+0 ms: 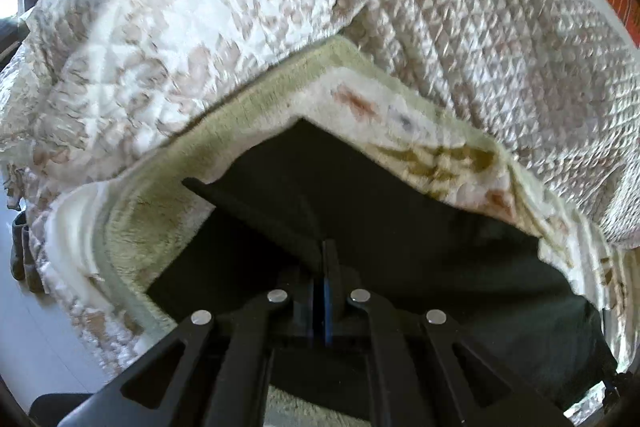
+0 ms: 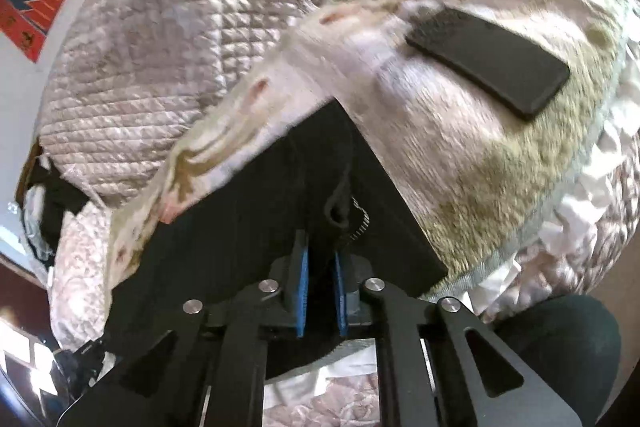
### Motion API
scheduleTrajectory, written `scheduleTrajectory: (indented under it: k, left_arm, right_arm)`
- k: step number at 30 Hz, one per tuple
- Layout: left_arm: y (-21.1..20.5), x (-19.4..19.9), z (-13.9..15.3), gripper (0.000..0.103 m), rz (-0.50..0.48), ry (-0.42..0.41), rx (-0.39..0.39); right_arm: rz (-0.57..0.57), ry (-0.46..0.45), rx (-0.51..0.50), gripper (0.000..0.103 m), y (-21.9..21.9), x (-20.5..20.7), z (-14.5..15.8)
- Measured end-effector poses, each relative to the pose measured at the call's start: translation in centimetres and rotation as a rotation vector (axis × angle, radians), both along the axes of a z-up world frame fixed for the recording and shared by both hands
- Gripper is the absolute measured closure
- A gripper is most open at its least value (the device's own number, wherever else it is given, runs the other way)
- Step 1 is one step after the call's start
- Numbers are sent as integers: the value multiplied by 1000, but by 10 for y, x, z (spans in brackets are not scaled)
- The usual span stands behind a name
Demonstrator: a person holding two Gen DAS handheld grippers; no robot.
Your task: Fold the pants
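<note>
On the fluffy blanket point(image 1: 256, 115) lie the black pants point(image 1: 400, 195). The left gripper point(image 1: 326, 267) is closed tight on their fabric. The right gripper point(image 2: 320, 259) has its blue pads point(image 2: 303, 291) narrow, pinching the waistband near the drawstring point(image 2: 340, 195). The pants stretch away from both grippers across this blanket. A black phone point(image 2: 488, 61) lies on the blanket beyond the pants.
</note>
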State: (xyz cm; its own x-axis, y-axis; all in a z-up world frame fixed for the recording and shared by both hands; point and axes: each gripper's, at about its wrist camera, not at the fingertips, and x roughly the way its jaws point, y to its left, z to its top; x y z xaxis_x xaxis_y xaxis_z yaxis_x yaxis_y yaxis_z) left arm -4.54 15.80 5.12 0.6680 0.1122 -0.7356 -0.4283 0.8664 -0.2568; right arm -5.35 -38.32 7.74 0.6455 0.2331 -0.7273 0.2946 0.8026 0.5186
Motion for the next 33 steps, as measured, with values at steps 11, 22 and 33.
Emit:
scheduleTrajectory:
  k: [11, 22, 33]
  left_arm:
    - [-9, -25, -24, 98, 8, 94, -6]
    - [-5, -30, -8, 88, 45, 98, 57]
    - [-10, -5, 13, 63, -8, 2, 116]
  right_arm:
    - [-23, 86, -18, 94, -20, -11, -21]
    - [-53, 67, -134, 80, -21, -15, -8]
    - [205, -109, -320, 77, 49, 23, 12]
